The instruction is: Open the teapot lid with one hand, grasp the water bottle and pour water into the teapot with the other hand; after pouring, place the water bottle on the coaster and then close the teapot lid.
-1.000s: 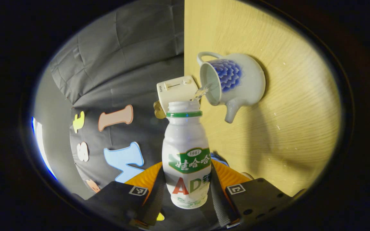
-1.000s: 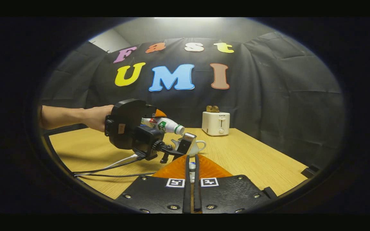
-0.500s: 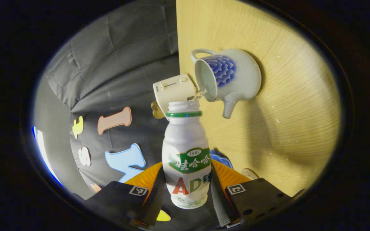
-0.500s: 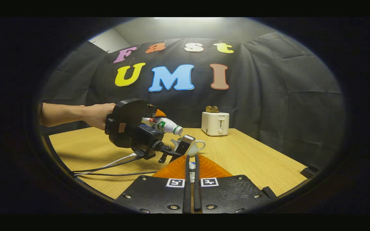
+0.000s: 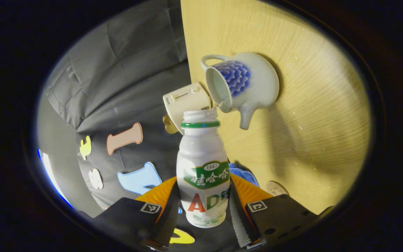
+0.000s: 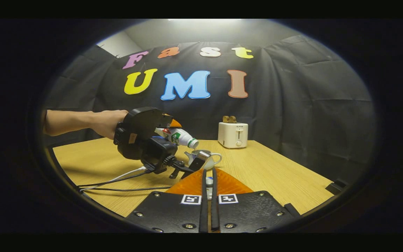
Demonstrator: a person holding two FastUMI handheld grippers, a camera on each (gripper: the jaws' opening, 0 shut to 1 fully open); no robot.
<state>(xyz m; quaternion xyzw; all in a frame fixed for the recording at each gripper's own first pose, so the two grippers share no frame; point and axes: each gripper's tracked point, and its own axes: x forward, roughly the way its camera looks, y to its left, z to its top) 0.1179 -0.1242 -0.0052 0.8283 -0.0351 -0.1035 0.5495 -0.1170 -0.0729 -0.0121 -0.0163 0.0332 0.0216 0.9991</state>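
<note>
My left gripper point(image 5: 204, 190) is shut on the white water bottle point(image 5: 203, 168), which has a green neck ring and is uncapped. The bottle is tipped with its mouth at the rim of the open white teapot point(image 5: 254, 84) with a blue flower pattern, and a thin trickle joins them. In the right gripper view a hand point(image 6: 107, 122) holds that gripper point(image 6: 145, 138) and the tilted bottle point(image 6: 178, 136) over the teapot point(image 6: 210, 159). My right gripper point(image 6: 208, 175) is held back from the pot, shut on the small white-and-blue teapot lid point(image 6: 209, 181). A round coaster point(image 5: 276, 188) lies on the table.
The wooden table point(image 6: 268, 171) carries a white toaster point(image 6: 232, 134) behind the teapot, toast sticking out of it. Cables point(image 6: 117, 182) trail from the left gripper across the table's left side. The black cloth wall closes off the back.
The stream from the bottle has thinned to a trickle. The left gripper has shifted a little, so the teapot and toaster sit farther left in its view. The right gripper has stayed put.
</note>
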